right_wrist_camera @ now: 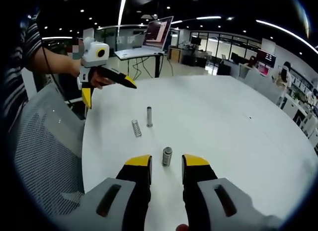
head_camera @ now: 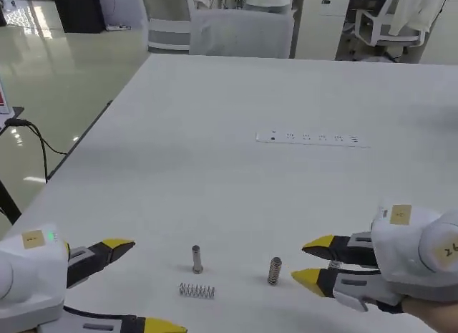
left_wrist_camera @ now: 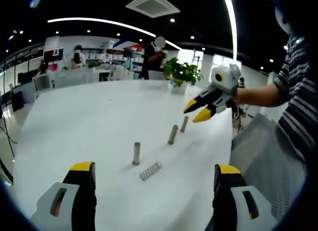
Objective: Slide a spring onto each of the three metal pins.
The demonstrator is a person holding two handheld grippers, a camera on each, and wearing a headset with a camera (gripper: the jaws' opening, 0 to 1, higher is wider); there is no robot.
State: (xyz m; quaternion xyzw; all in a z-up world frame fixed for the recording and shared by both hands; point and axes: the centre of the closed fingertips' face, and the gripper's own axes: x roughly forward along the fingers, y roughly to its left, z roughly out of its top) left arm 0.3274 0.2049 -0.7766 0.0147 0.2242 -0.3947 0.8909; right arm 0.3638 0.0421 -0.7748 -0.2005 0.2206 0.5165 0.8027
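A bare metal pin (head_camera: 197,258) stands upright on the white table (head_camera: 236,175), with a loose spring (head_camera: 196,291) lying just in front of it. To its right stands a pin with a spring on it (head_camera: 275,270). My right gripper (head_camera: 309,260) is open, its yellow tips just right of that sprung pin (right_wrist_camera: 167,155) and holding nothing. A third pin (left_wrist_camera: 184,123) stands furthest along the row, under the right gripper (left_wrist_camera: 201,111). My left gripper (head_camera: 143,284) is wide open at the near left, with the loose spring (left_wrist_camera: 150,170) ahead of its jaws.
A white power strip (head_camera: 311,138) lies across the middle of the table. Chairs (head_camera: 229,32) stand beyond the far edge. The table's left edge (head_camera: 86,136) drops to a glossy floor with a black cable (head_camera: 39,150). A grey mesh chair (left_wrist_camera: 263,151) is close by.
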